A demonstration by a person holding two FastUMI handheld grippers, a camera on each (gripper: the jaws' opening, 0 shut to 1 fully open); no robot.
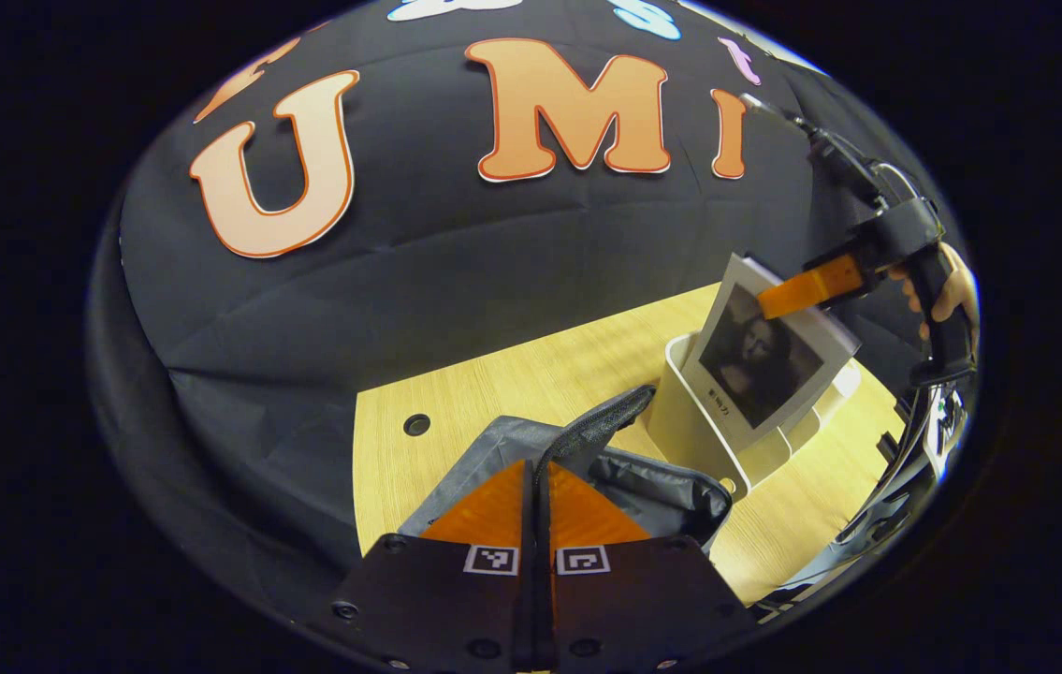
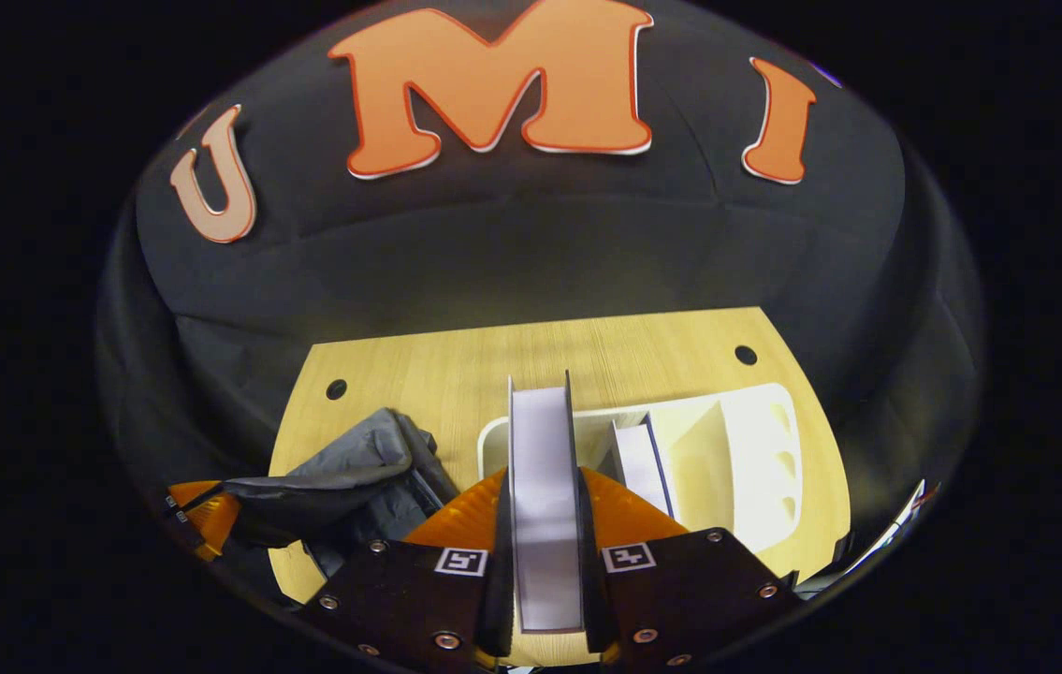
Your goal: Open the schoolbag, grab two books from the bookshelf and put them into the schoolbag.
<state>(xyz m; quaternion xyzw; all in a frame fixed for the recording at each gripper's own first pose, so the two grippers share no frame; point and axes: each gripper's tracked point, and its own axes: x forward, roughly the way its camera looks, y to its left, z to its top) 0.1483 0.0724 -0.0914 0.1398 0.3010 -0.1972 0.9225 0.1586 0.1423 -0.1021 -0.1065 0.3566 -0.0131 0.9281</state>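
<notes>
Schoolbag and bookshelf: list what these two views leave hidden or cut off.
- Inside of the schoolbag: in the left gripper view, the left gripper, shut on the bag's edge, blocks the opening.
- Lower part of the held book: in the left gripper view, hidden by the bookshelf wall.
- Book cover: in the right gripper view, seen edge-on in the right gripper.
- Second book: right gripper view, partly hidden behind the gripper.

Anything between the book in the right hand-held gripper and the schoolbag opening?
Nothing visible. The book, clamped by the right hand-held gripper, is partly out of the white bookshelf; the left hand-held gripper holds the schoolbag flap up beside it.
</notes>
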